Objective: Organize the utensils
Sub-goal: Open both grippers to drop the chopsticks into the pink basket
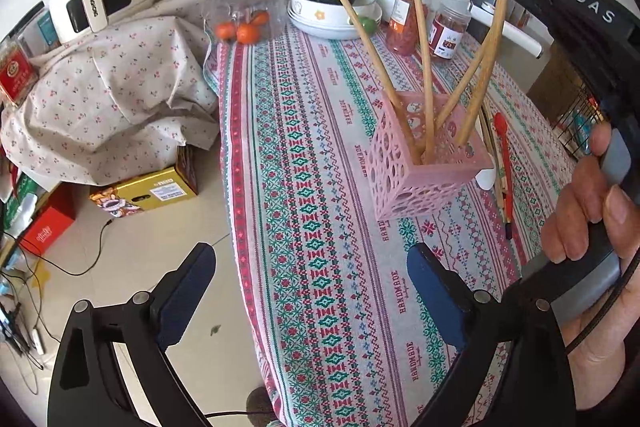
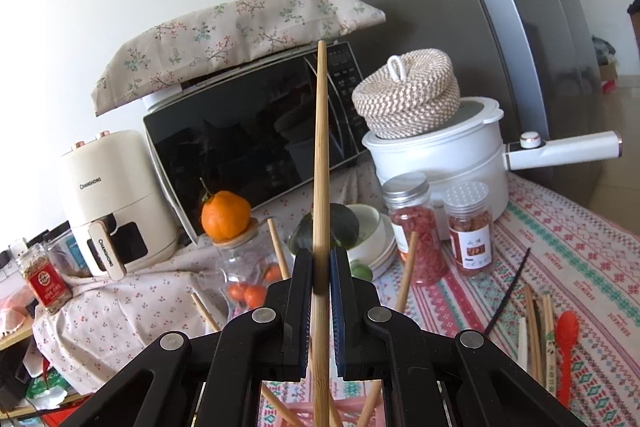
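nearest the left camera, the left gripper [image 1: 312, 291] hangs wide open over the patterned tablecloth [image 1: 304, 187] with nothing between its pads, and in the right wrist view the right gripper [image 2: 321, 267] is clamped on an upright bamboo chopstick [image 2: 321, 155]. beyond them, a pink perforated holder [image 1: 424, 171] stands on the cloth with four chopsticks [image 1: 420, 59] leaning in it. just past it lie loose chopsticks [image 2: 538, 327] and a red spoon [image 2: 566, 339], with jars [image 2: 416, 231] and a white pot [image 2: 448, 155] farther back.
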The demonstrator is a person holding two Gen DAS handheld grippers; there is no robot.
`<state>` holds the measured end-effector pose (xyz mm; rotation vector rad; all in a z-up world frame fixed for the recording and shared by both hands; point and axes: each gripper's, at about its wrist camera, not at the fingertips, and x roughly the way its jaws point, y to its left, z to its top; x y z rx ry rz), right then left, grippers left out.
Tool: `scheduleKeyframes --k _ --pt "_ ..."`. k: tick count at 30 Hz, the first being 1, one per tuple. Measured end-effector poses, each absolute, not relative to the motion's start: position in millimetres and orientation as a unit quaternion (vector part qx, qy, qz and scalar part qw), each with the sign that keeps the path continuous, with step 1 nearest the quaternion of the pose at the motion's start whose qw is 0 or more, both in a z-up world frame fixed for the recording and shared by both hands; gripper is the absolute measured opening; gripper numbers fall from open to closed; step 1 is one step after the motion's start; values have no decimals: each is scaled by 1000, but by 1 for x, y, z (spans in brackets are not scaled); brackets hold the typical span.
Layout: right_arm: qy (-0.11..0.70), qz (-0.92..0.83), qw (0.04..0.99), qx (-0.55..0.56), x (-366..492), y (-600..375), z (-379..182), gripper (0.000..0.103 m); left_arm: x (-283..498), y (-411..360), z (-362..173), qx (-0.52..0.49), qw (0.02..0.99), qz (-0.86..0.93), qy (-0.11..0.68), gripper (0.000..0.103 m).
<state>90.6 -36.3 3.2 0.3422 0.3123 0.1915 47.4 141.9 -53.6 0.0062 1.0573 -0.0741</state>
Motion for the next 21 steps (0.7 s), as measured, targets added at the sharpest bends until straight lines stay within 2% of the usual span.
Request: scheduleKeyframes --k 9,13,15,17,21 --pt "138 80 974 160 93 -14 -17 7 46 148 -46 10 871 -25 490 100" --pt "162 90 967 176 94 -18 -32 12 46 150 -45 10 873 -18 487 102" --pt "165 93 965 181 90 -22 -30 21 46 150 -45 11 876 -15 482 103" --pt "162 101 964 183 86 -27 -24 46 46 151 -43 12 880 -13 475 103" --pt "165 117 962 182 80 -40 -6 72 44 148 -40 7 885 -17 466 103"
